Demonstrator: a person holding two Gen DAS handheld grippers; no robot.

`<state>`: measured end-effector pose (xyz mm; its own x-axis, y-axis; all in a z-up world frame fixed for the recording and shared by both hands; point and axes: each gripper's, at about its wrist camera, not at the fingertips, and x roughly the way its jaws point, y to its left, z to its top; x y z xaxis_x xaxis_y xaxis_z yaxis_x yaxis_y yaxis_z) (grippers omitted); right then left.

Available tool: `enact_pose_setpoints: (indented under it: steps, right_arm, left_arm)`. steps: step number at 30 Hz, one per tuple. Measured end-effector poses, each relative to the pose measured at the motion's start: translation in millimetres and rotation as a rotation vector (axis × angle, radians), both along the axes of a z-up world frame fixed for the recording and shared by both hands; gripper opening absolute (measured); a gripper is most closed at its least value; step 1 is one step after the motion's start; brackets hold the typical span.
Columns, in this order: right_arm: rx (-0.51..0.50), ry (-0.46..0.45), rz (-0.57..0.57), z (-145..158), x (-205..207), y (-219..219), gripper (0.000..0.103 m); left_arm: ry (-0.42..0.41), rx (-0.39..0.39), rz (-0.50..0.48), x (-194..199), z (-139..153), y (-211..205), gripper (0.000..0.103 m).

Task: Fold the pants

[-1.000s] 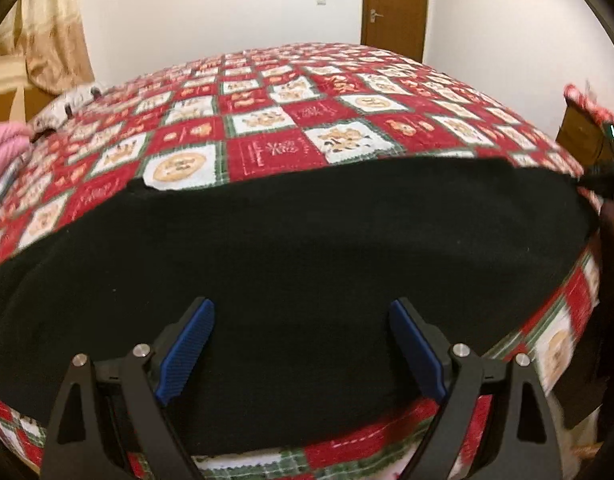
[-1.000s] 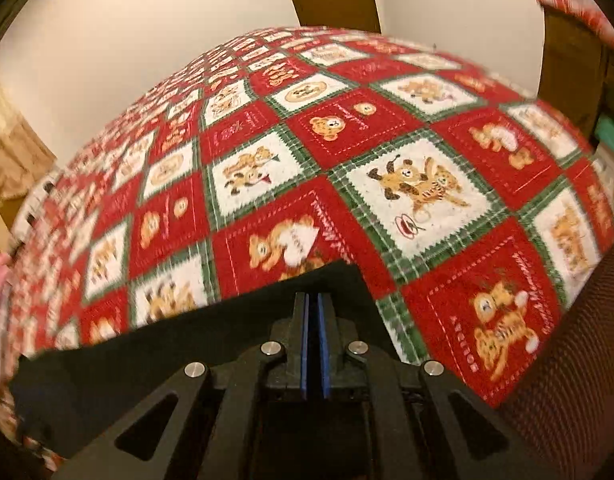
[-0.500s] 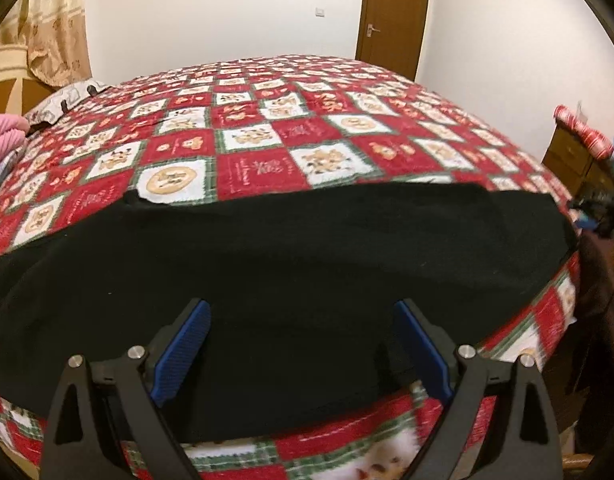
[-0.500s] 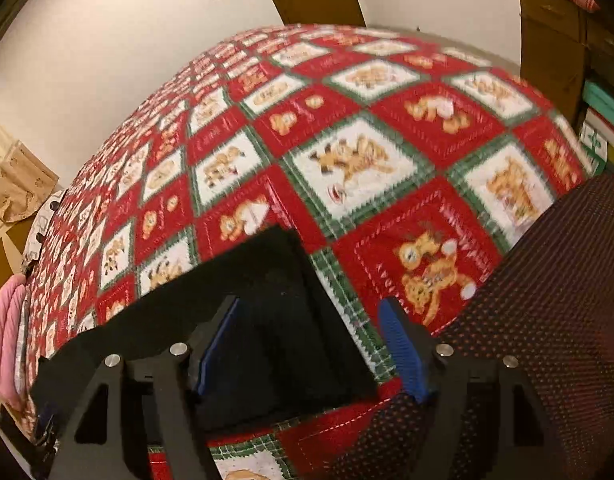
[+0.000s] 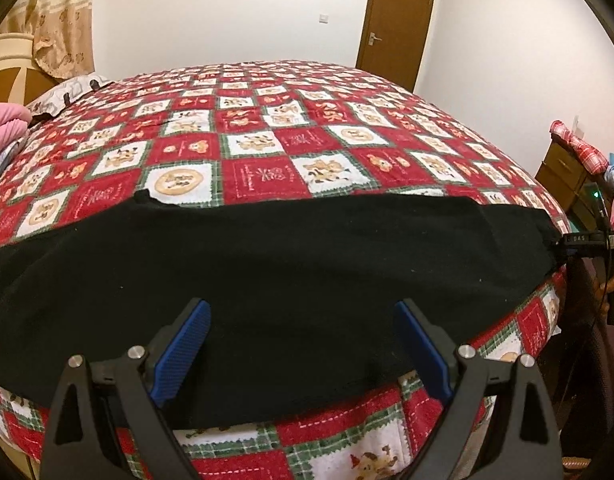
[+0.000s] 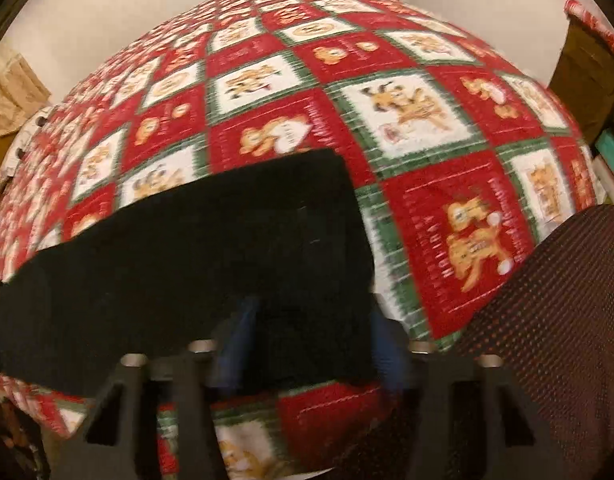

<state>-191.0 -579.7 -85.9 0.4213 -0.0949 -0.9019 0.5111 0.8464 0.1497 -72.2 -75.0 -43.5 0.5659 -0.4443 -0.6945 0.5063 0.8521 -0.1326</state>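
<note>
Left wrist view: the black pants [image 5: 291,264] lie flat across the lower half of the frame, along the near edge of the bed [image 5: 267,140]. The left gripper [image 5: 303,344] stands over them at lower centre, jaws wide apart, gripping nothing.

Right wrist view: blurred. The right gripper [image 6: 311,340] sits at lower centre, jaws closing, straddling the pants' [image 6: 211,264] end; pads not pressing.
</note>
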Motion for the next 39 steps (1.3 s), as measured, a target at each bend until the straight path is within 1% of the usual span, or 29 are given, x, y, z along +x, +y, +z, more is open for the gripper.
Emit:
enact_pose_setpoints:
  steps: [1,2,5,7,10,11,12,14,17,19,21,23,24,25,26,27,28,29,30,31,33,34,35,36,37,38,39]
  right_arm:
    - [0.006,-0.002,-0.011,4.4,-2.2,0.3,0.023]
    - [0.005,-0.011,-0.019,8.8,-3.2,-1.5,0.014]
    - [0.032,-0.098,-0.051,30.2,-12.6,5.7,0.014]
    - [0.027,-0.146,-0.021,50.2,-10.7,22.4,0.014]
    - [0.011,-0.207,0.100,83.9,4.3,70.4,0.014]
    - [0.002,-0.230,0.168,97.7,13.6,96.7,0.014]
    - [0.002,-0.241,0.203,104.1,18.6,111.2,0.014]
    - [0.004,-0.262,0.314,115.3,36.2,160.4,0.014]
    - [0.015,-0.259,0.448,112.0,63.5,222.4,0.014]
    - [0.018,-0.245,0.517,98.0,76.0,258.6,0.014]
    - [0.000,-0.217,0.564,74.7,92.4,295.7,0.014]
    - [-0.025,-0.199,0.605,55.6,101.6,319.9,0.014]
    - [-0.044,-0.189,0.621,46.7,101.8,330.5,0.015]
    - [-0.094,-0.168,0.634,34.4,103.8,344.3,0.018]
    - [-0.138,-0.178,0.639,29.7,102.7,351.7,0.025]
    - [-0.190,-0.213,0.656,29.7,98.0,360.8,0.034]
    - [-0.197,-0.221,0.674,28.2,92.7,362.0,0.058]
    - [-0.182,-0.225,0.707,26.9,89.4,370.2,0.079]
    - [-0.171,-0.233,0.719,27.2,86.4,372.1,0.080]
    - [-0.151,-0.265,0.733,30.6,78.9,376.2,0.080]
    - [-0.108,-0.357,0.739,45.0,63.8,376.5,0.080]
    - [-0.074,-0.420,0.725,56.5,55.1,369.8,0.080]
    - [-0.031,-0.502,0.694,73.4,43.3,354.2,0.080]
    - [-0.017,-0.544,0.665,84.6,37.4,340.6,0.080]
    - [-0.026,-0.560,0.640,89.6,37.4,334.7,0.077]
    - [-0.061,-0.565,0.588,97.7,36.1,318.5,0.068]
    - [-0.088,-0.556,0.556,101.2,38.3,306.9,0.060]
  left_arm:
    - [-0.003,-0.003,0.001,-0.4,0.8,1.5,0.096]
    - [-0.004,-0.007,0.002,-0.6,1.7,3.1,0.096]
    - [-0.002,-0.020,0.008,0.2,3.2,8.9,0.096]
    - [-0.009,-0.021,0.017,0.7,4.3,13.5,0.096]
    - [-0.008,-0.037,0.040,3.4,7.0,23.0,0.096]
    - [-0.009,-0.044,0.047,4.2,7.6,25.6,0.096]
    - [-0.010,-0.048,0.055,5.3,8.4,28.1,0.096]
    - [-0.016,-0.055,0.068,6.2,10.4,34.1,0.096]
    - [-0.025,-0.062,0.085,6.9,12.4,43.8,0.096]
    - [-0.025,-0.064,0.101,7.8,11.8,51.4,0.096]
    - [-0.019,-0.069,0.115,9.6,10.2,59.1,0.096]
    - [-0.016,-0.069,0.131,10.5,8.4,67.8,0.096]
    - [-0.017,-0.067,0.139,10.9,8.0,71.4,0.096]
    - [-0.019,-0.063,0.148,11.5,7.6,75.3,0.096]
    - [-0.019,-0.061,0.158,12.3,7.0,79.5,0.096]
    - [-0.018,-0.062,0.164,12.9,6.2,83.1,0.096]
    - [-0.017,-0.064,0.169,13.9,5.4,86.3,0.096]
    - [-0.013,-0.065,0.177,15.5,3.6,89.5,0.096]
    - [-0.009,-0.067,0.185,17.2,1.8,91.4,0.096]
    - [-0.002,-0.070,0.191,18.7,0.1,92.6,0.096]
    - [0.014,-0.079,0.196,22.0,-2.9,93.8,0.096]
    - [0.016,-0.082,0.195,21.5,-3.3,94.3,0.096]
    - [0.014,-0.080,0.193,20.8,-3.0,94.2,0.096]
    - [0.012,-0.077,0.190,19.8,-2.4,93.7,0.096]
    - [0.007,-0.075,0.183,19.4,-1.9,92.3,0.096]
    - [0.005,-0.074,0.176,19.4,-1.5,90.9,0.096]
    - [0.004,-0.073,0.170,19.3,-1.5,89.4,0.096]
